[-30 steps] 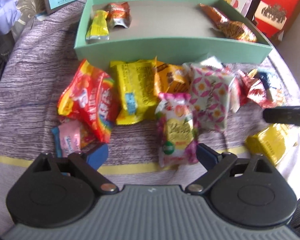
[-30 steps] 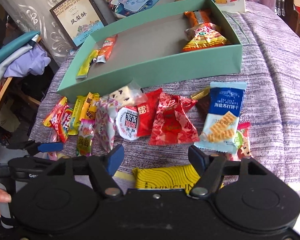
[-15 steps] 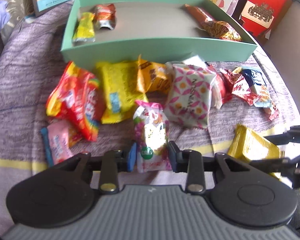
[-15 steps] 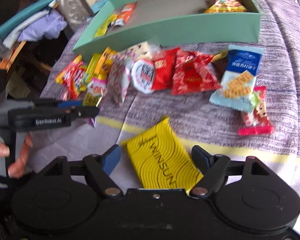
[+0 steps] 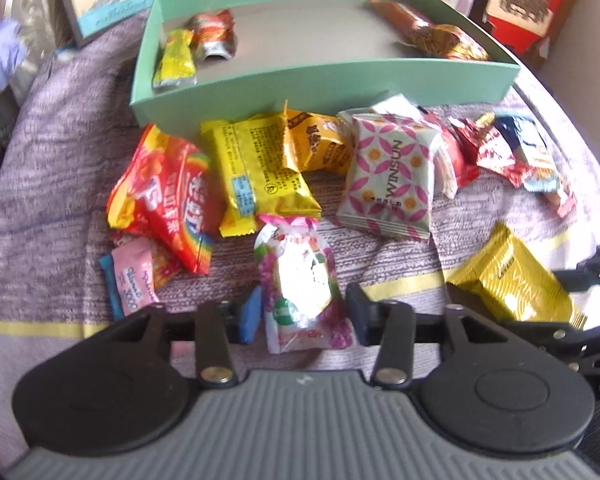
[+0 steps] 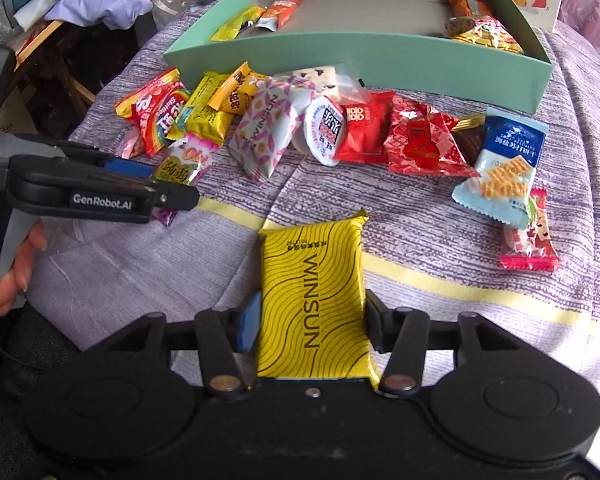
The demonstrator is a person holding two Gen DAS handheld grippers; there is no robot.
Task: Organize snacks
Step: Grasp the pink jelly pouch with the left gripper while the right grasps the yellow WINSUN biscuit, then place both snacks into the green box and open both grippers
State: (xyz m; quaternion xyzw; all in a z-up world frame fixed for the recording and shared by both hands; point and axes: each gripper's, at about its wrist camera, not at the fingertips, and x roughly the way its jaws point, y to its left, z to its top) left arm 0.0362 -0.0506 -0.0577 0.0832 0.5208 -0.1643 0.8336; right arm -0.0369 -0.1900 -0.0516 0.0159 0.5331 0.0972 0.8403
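Both claws closing, left claw (image 5: 302, 314) around pink snack pouch (image 5: 302, 280), right claw (image 6: 310, 326) around yellow WINSUN pack (image 6: 314, 300); squeeze gently, lift straight, drop into green box (image 6: 420, 70).

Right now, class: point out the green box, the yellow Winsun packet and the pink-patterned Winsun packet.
green box (image 6: 380, 66), right wrist view, front wall.
yellow Winsun packet (image 6: 314, 300), right wrist view, printed face.
pink-patterned Winsun packet (image 5: 390, 176), left wrist view, printed face.

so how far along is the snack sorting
Early. Four snacks lie in the green box. The left tongs are closing around the pink packet, the right tongs around the yellow Winsun pack. About a dozen packets remain on the cloth.
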